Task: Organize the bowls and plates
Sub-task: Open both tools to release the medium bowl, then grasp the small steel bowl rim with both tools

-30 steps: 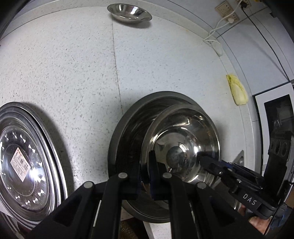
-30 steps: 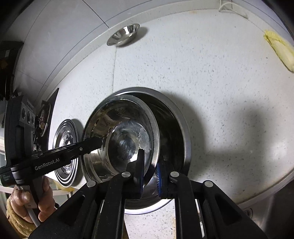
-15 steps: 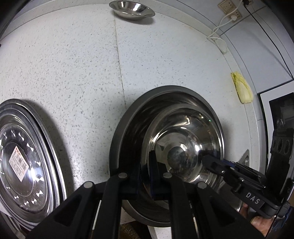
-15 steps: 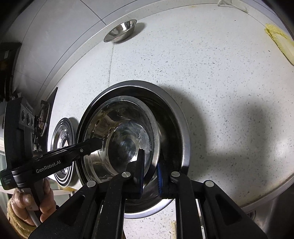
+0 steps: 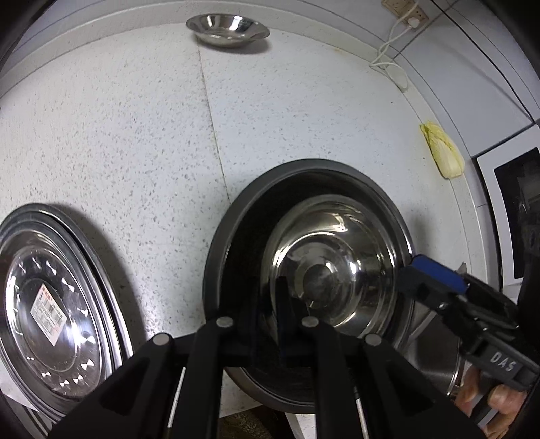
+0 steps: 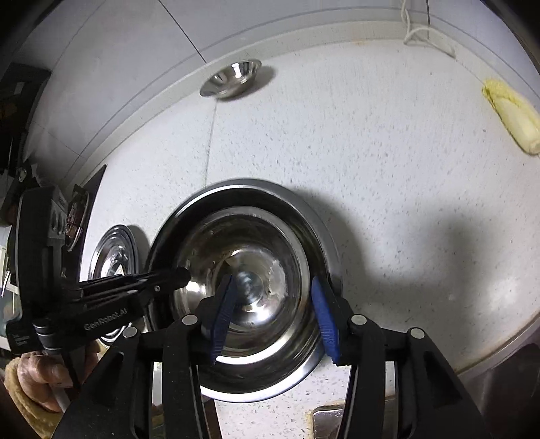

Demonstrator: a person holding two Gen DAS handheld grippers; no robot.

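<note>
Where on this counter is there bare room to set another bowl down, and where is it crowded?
Free: the speckled stretch between the small bowl by the wall and the nested bowls, and right of them toward the yellow cabbage leaf. Crowded: the front edge, where the patterned plate, nested bowls and both grippers sit close.

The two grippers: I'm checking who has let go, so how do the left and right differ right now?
The left gripper has its jaws shut on the rim of the inner bowl; the right gripper has its jaws wide open, astride that bowl's rim. The left's pads look black, the right's blue. Both point at the nested bowls.
</note>
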